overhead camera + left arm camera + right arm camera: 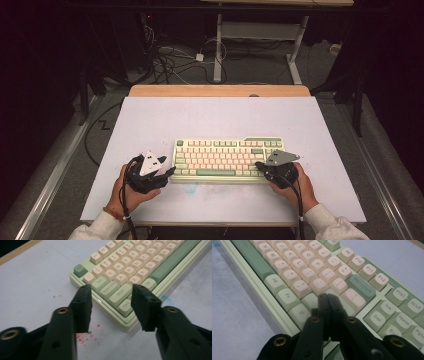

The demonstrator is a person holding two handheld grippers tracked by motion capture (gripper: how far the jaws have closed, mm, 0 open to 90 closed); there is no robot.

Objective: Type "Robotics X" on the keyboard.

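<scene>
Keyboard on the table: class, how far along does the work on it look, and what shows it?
Early. Done: both grippers have been brought to the keyboard. In hand: the right gripper, jaws shut, rests its tips over the keys beside Backspace; the left gripper holds its jaws apart, straddling the front left corner near Ctrl and Shift, gripping nothing. Left: no key looks removed and the keyboard lies flat, so any pressing or lifting remains.

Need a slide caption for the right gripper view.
Shut right gripper poised over the right-hand keys of a green-and-cream keyboard.
</scene>
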